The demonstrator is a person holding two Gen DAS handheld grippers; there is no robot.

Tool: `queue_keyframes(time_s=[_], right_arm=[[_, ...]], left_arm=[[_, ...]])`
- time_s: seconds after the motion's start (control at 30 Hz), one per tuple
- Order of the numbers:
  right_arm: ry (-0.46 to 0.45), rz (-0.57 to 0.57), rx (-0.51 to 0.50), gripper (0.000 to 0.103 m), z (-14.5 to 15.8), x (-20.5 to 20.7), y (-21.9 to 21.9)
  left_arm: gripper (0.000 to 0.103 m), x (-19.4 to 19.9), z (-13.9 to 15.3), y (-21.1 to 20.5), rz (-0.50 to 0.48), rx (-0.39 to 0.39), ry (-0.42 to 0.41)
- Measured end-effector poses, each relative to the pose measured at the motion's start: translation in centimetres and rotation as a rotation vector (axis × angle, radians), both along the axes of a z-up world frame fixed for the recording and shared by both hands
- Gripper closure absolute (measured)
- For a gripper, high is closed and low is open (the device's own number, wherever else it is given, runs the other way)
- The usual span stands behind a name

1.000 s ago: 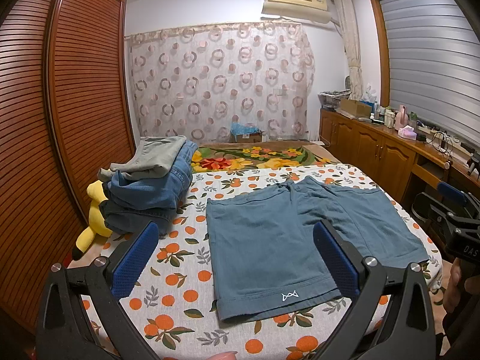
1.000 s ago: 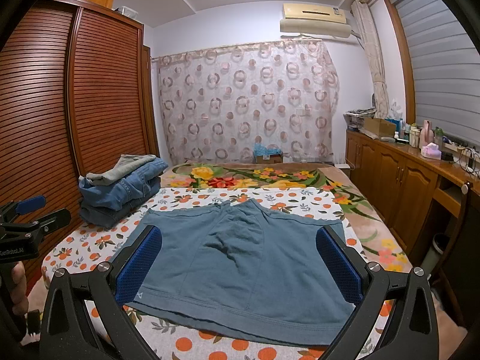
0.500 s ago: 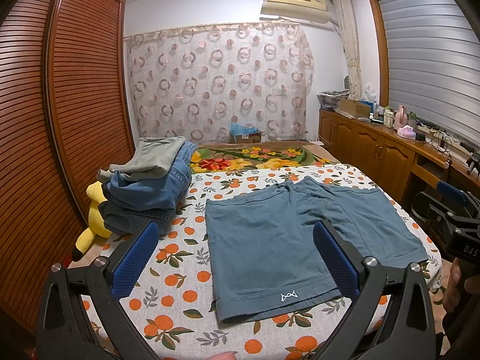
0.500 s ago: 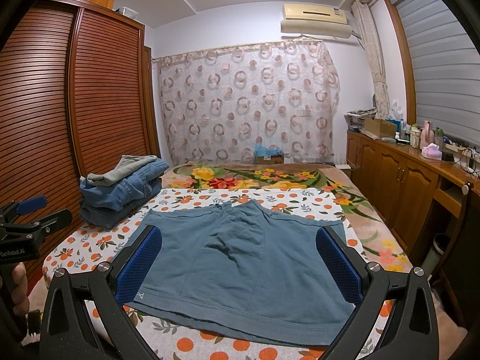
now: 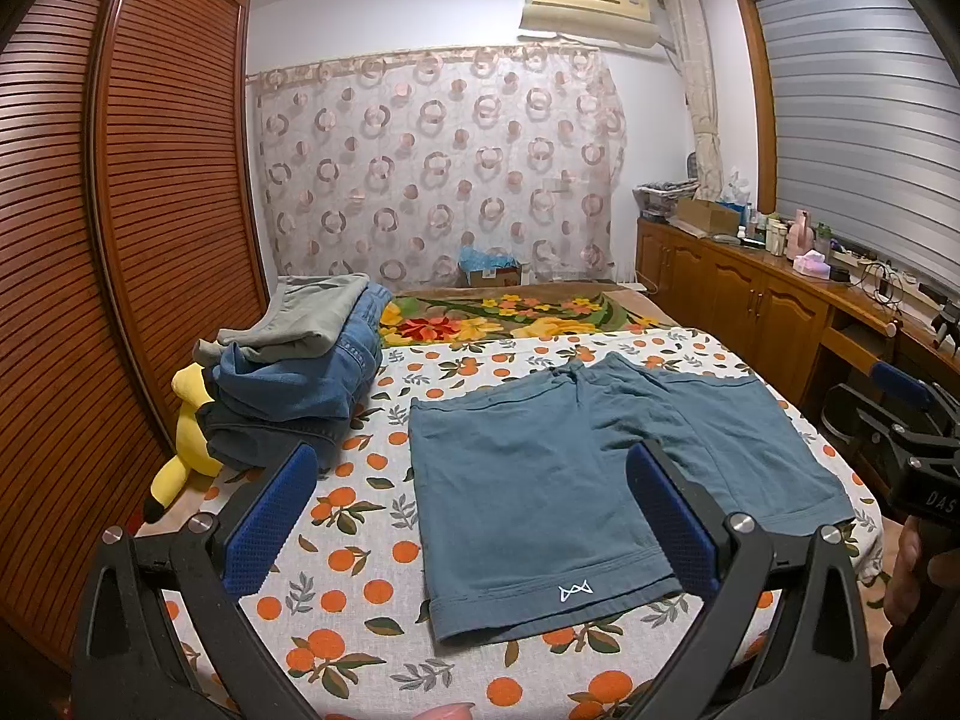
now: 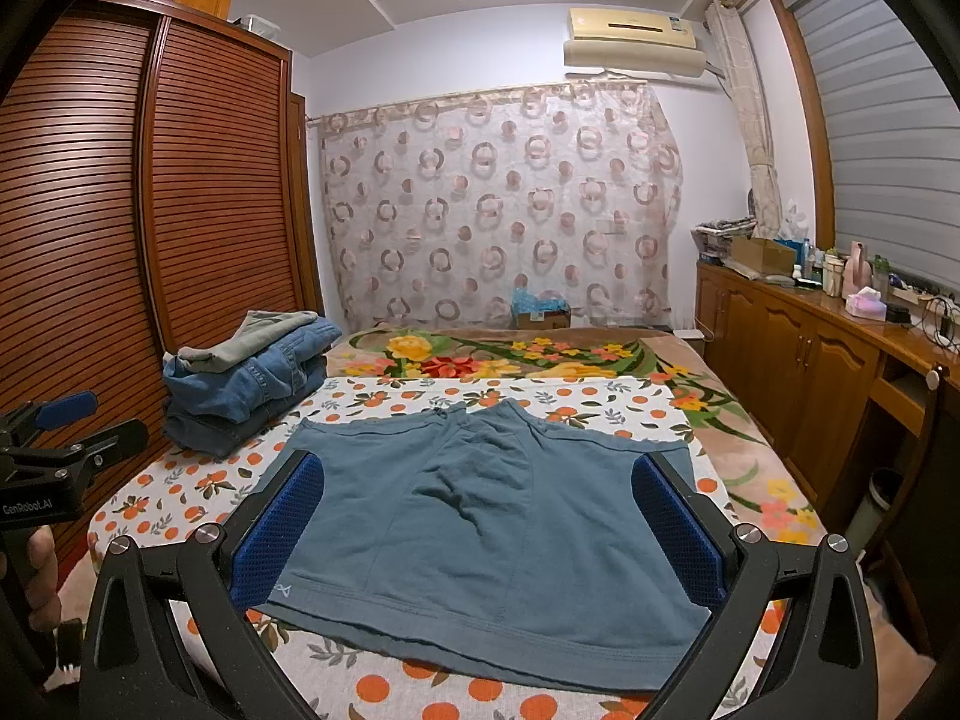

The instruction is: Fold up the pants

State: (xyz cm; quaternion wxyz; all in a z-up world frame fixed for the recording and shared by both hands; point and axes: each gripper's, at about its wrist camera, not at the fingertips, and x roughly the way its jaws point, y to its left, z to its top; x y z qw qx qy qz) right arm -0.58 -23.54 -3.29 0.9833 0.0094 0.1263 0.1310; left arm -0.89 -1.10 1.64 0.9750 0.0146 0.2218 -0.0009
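Shorts: flat on bedsheet, frame centre | left gripper: fingers apart, above hem, lower frame | right gripper: fingers apart, over shorts | stacked clothes: upper left

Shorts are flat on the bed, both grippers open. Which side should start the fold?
Probably left. The left hand-held gripper hovers by the shorts' logo leg, whose outer edge and hem corner lie between its fingers. The right hand-held gripper faces mid-fabric, edges outside its fingers.
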Motion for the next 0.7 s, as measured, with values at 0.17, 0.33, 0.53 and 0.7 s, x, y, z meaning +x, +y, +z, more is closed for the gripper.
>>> queue_keyframes(time_s=[0.17,0.33,0.53,0.7], right_arm=[[0.0,0.0,0.0,0.0,0.0,0.0,0.0],[0.006,0.005,0.0,0.0,-0.1,0.2,0.0],[0.023,-0.004,-0.011,0.0,-0.4,0.8,-0.5],[0.039,-0.032,-0.02,0.001,-0.8,1.3,-1.0]], left_arm=[[0.0,0.0,0.0,0.0,-0.001,0.0,0.0],[0.0,-0.2,1.5,-1.4,-0.002,0.01,0.012],[0.0,0.9,1.6,-2.0,-0.024,0.019,0.033],[0.0,2.6,-0.4,-1.1,-0.038,0.001,0.09]])
